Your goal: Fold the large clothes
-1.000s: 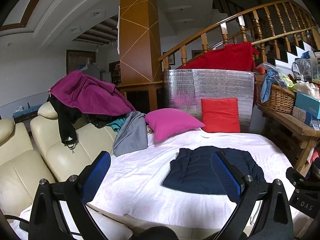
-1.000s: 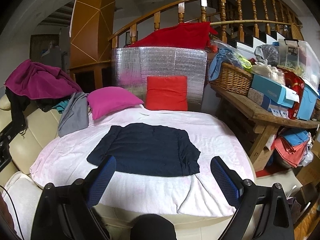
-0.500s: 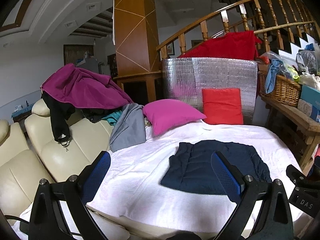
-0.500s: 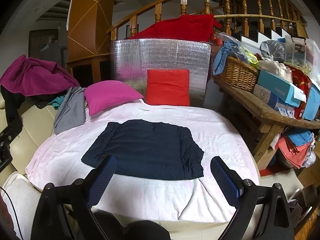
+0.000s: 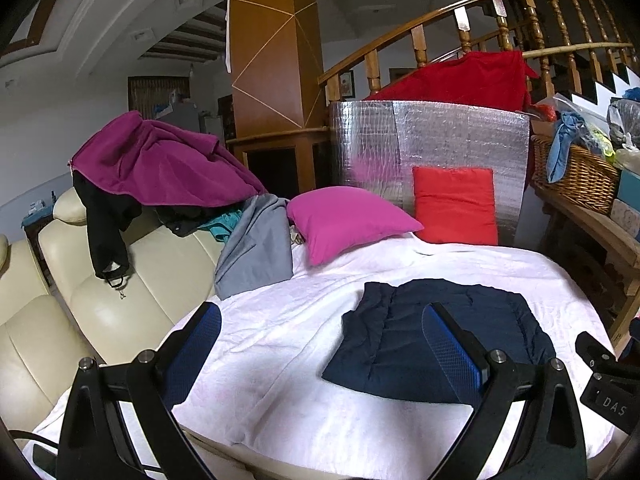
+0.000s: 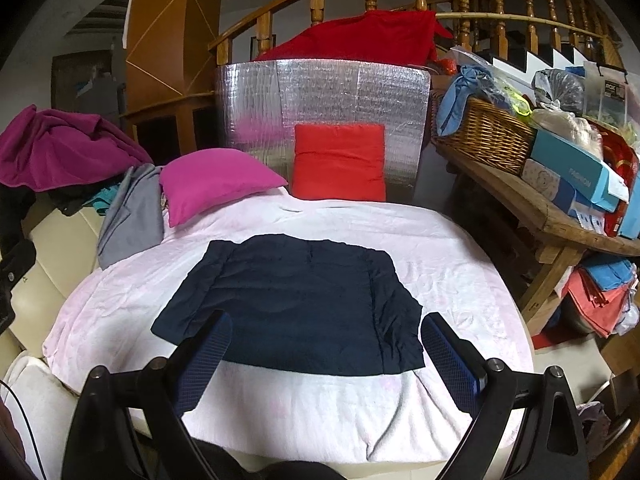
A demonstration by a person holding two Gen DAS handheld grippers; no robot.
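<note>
A dark navy garment (image 6: 296, 300) lies flat as a rough rectangle on the pale pink blanket (image 6: 320, 412) that covers the round table. In the left wrist view the navy garment (image 5: 404, 336) lies to the right of centre. My left gripper (image 5: 320, 344) is open, held above the table's near left part, with nothing between its blue pads. My right gripper (image 6: 326, 354) is open too, hovering over the garment's near edge, both fingers apart from the cloth.
A magenta pillow (image 6: 212, 182) and a red pillow (image 6: 340, 160) rest at the far side against a silver foil panel (image 6: 320, 92). A grey garment (image 5: 256, 248) and a purple one (image 5: 160, 164) drape the cream sofa (image 5: 100, 300). A cluttered wooden bench (image 6: 540, 216) stands on the right.
Both grippers have moved forward and closer to the table; the navy garment now looks larger and nearer. The garment itself has not moved. Both stay open.
</note>
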